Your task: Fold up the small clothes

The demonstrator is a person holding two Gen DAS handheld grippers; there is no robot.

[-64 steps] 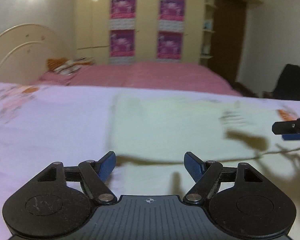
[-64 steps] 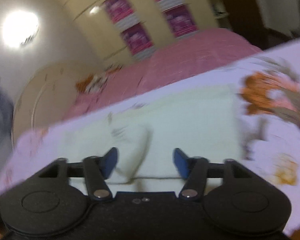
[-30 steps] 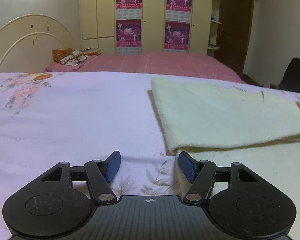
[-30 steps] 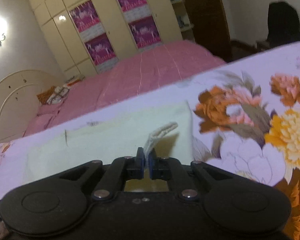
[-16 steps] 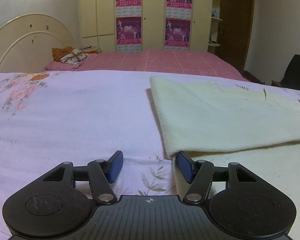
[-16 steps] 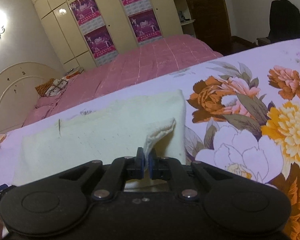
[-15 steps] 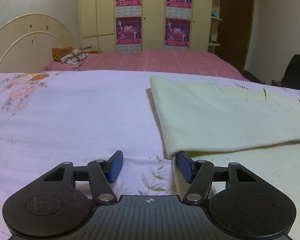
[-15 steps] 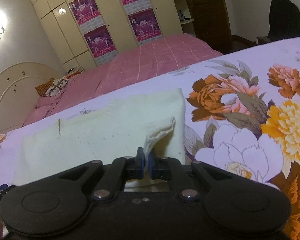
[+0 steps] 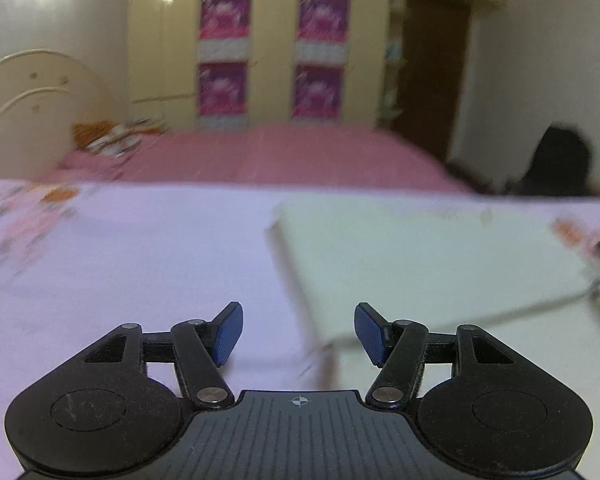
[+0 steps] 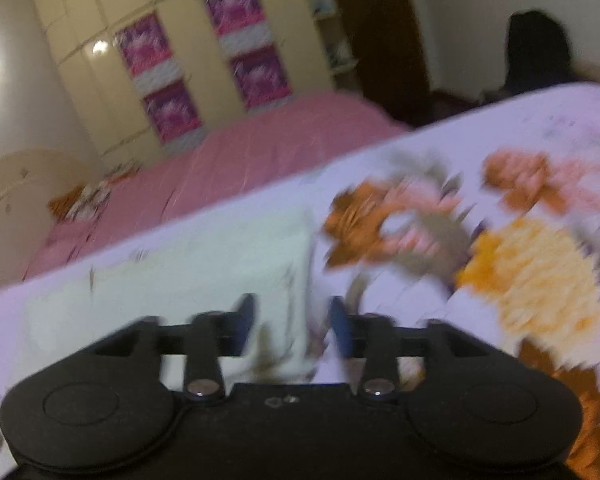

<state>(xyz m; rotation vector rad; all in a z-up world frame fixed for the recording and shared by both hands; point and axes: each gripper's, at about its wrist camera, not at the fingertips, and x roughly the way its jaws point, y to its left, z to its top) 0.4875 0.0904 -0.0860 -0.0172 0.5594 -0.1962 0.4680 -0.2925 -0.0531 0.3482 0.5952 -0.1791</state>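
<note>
While the right hand-held gripper (image 10: 292, 326) opens over the folded cloth (image 10: 204, 264), the left hand-held gripper (image 9: 298, 332) hovers apart, empty, near its left edge on the bed (image 9: 140, 264).

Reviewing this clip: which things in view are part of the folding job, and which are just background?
Part of the job:
- cream cloth, lying folded on the floral sheet
- left gripper, open, holding nothing
- right gripper, jaws opening, nothing gripped

Just lying about:
- pink bed
- purple posters on the wardrobe
- clutter by the headboard
</note>
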